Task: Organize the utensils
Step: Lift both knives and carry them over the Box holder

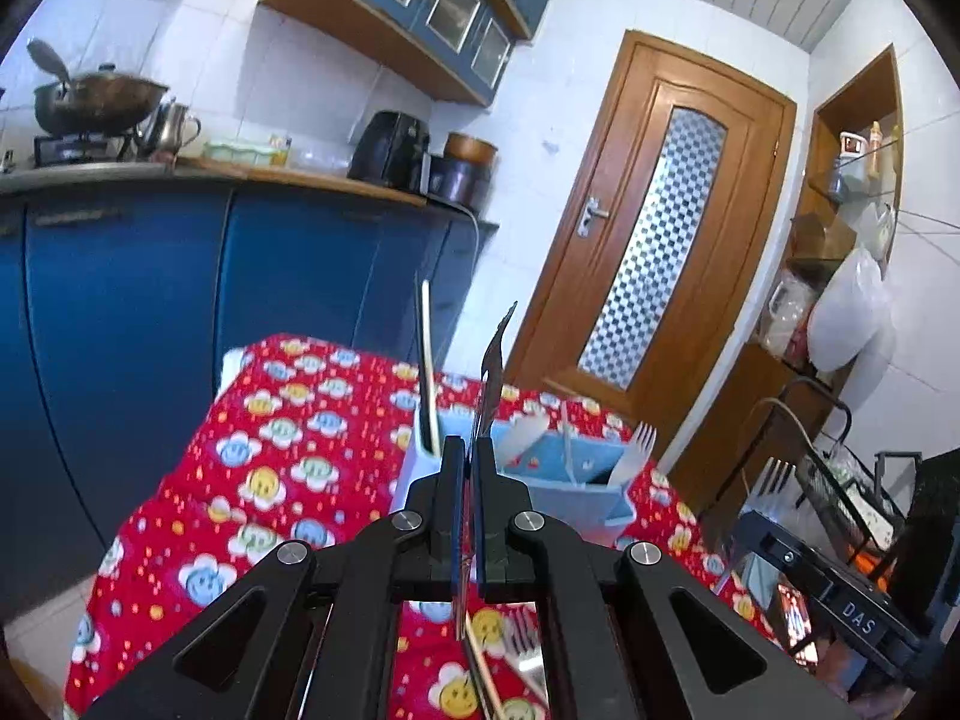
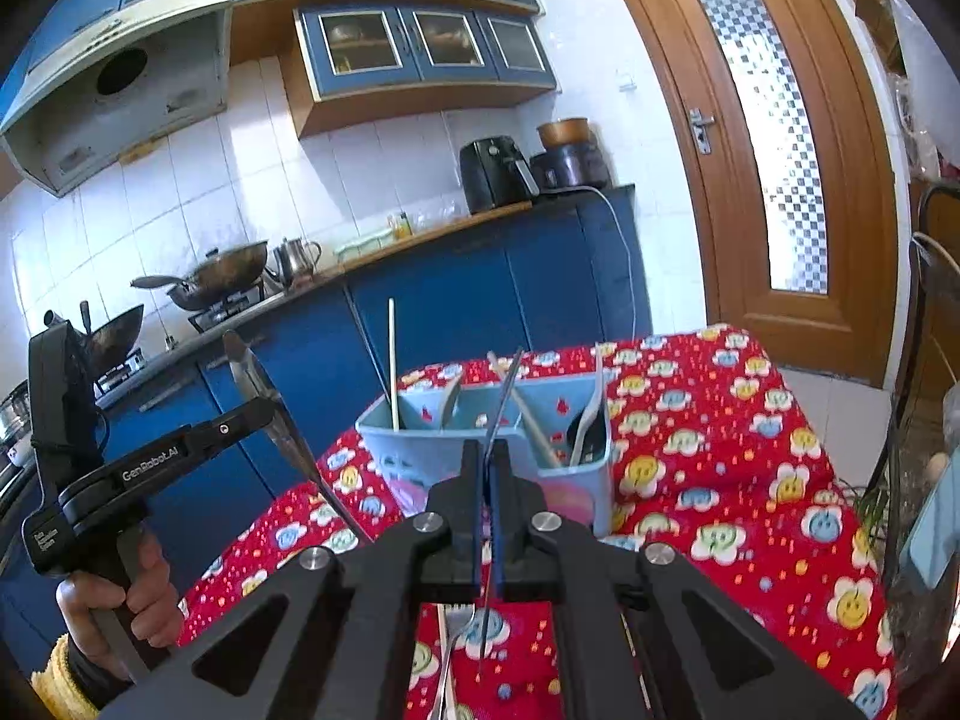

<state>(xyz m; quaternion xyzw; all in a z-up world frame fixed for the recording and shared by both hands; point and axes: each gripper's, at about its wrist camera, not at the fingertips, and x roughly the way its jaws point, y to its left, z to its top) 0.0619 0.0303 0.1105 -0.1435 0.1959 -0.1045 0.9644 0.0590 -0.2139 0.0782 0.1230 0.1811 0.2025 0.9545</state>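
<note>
The utensil holder [image 2: 480,450], a light blue divided caddy, stands at centre frame in the right wrist view, on the red flower-print tablecloth [image 2: 750,450]. Its compartments already hold a white chopstick [image 2: 392,360], upright at left, and a spoon [image 2: 591,414] at right.

The right gripper [image 2: 487,462] is clamped on a thin metal utensil [image 2: 501,408], seen edge-on; its type cannot be told. The utensil rises up-frame over the caddy's middle.

The left gripper [image 1: 468,456] is clamped on a knife [image 1: 493,366]. In the right wrist view the same gripper appears at lower left, with the blade [image 2: 264,402] slanting from upper left down to the right, held clear of the cloth. A hand [image 2: 120,594] grips its handle.

A fork [image 2: 459,624] lies loose on the cloth at the bottom of the frame, under the right gripper.

Step in hand, as judged: both pieces are lifted and carried toward the caddy; neither is inserted.

Next move calls for:
1. Align each piece over a free compartment.
2. Tip it near upright.
3. Lower it in, then release.

The occupied slots leave little room; a collision with the seated utensils is the likely risk.
</note>
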